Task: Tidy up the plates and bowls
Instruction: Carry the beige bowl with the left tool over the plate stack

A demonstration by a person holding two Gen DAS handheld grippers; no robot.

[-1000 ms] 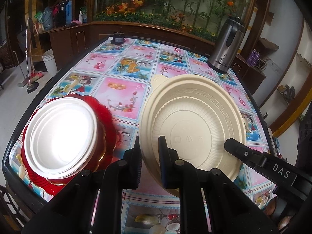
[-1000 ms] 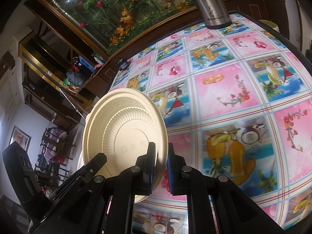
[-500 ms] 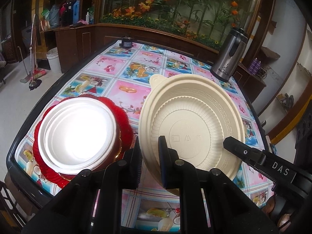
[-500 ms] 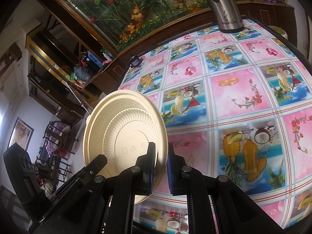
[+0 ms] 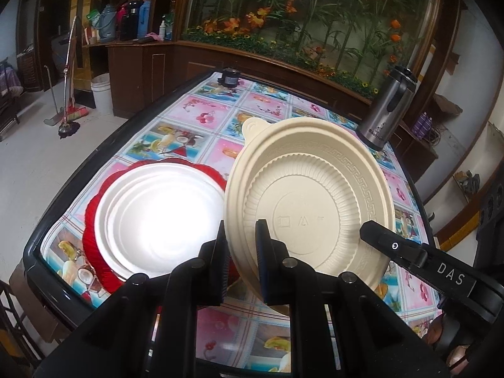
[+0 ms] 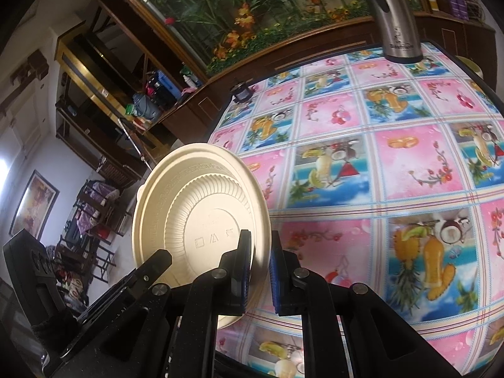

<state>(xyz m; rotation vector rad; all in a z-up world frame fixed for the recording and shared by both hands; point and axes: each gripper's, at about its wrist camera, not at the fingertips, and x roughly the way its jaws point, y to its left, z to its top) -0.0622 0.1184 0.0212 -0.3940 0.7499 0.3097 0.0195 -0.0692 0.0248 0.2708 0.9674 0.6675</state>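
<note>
You are holding the cream bowl (image 5: 310, 201) up in the air over the table (image 5: 204, 116), with its bottom side facing the cameras. Your left gripper (image 5: 241, 252) is pinching the bowl's rim at one edge, with one finger on each side of the rim. Your right gripper (image 6: 260, 267) is pinching the rim at the other edge in the same way, so both grippers are clenched on the same bowl. The bowl is tilted up on its side, not lying flat. It has a small round tab at its far rim and a key pattern around its edge. Just beside the bowl, on the side of your left gripper, a white plate (image 5: 157, 217) sits on top of a red plate (image 5: 94, 236) on the table. The white plate is very bright from the light. Beyond the bowl, a steel kettle (image 5: 387, 110) stands near the far corner of the table. Farther beyond the bowl, at the far edge, sits a small black thing (image 5: 229, 77) that is too small to tell. The table is covered with a cloth of pink and blue fruit pictures (image 6: 393, 163).
</note>
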